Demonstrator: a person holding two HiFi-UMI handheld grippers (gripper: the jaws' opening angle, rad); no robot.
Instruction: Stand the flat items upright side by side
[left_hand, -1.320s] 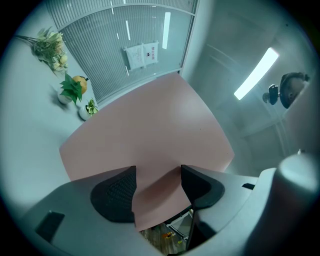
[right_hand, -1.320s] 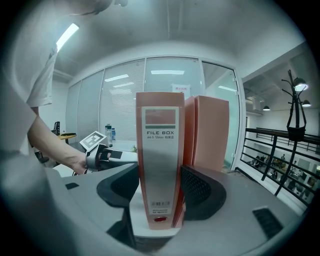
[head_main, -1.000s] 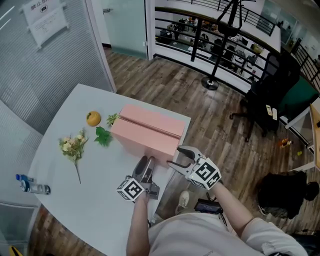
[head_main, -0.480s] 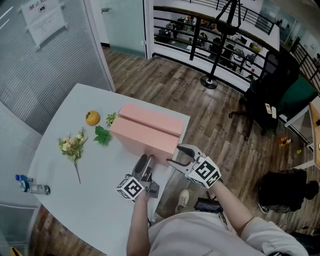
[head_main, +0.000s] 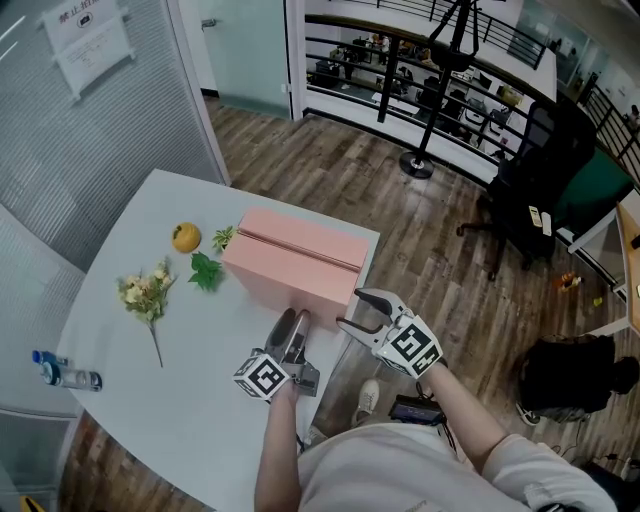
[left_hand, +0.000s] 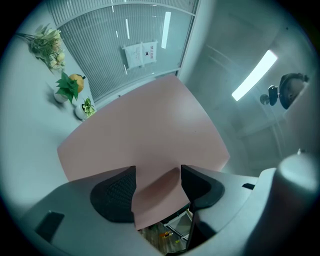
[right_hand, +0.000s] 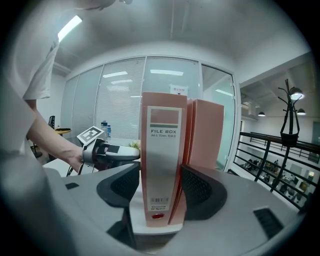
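Two pink file boxes stand upright, side by side, on the white table (head_main: 160, 410): the near box (head_main: 285, 285) and the far box (head_main: 312, 240). My left gripper (head_main: 296, 318) is open, its tips at the near box's broad face (left_hand: 150, 125) low by the spine-end corner; nothing sits between its jaws (left_hand: 157, 187). My right gripper (head_main: 348, 310) is open at the boxes' right end. The near box's labelled spine (right_hand: 162, 150) fills the gap of the right gripper (right_hand: 160, 187) without a visible squeeze. The far box (right_hand: 206, 135) stands just right of it.
An orange (head_main: 186, 237), green leaves (head_main: 206, 271), a small plant (head_main: 224, 238) and a flower sprig (head_main: 146, 293) lie left of the boxes. A water bottle (head_main: 62, 374) lies at the table's left edge. The boxes' right end meets the table edge above wooden floor.
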